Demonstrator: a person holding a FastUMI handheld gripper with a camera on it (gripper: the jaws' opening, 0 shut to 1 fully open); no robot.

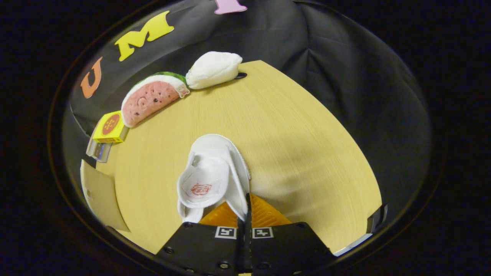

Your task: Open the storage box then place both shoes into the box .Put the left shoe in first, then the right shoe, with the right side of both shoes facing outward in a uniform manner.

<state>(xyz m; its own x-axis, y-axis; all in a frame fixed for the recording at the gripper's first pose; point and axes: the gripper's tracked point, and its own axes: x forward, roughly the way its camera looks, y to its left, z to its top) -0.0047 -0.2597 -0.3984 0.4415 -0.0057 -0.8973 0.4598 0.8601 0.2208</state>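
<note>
My gripper (247, 200) is shut on the edge of a white slipper (215, 168). Both orange fingers (268, 214) press together on its sole rim. The slipper has a red logo on its strap and stretches away from the fingers over the wooden table (299, 145), tilted on its side. A beige flat panel (100, 195) stands at the table's left edge, left of the fingers. I cannot tell whether it belongs to the storage box.
Along the table's far left rim lie a watermelon-slice plush (153, 97) and a white bun-shaped plush (213, 69). A small yellow box (110, 127) sits on a clear case (99, 151). A dark and clear object (378, 218) shows at the right rim.
</note>
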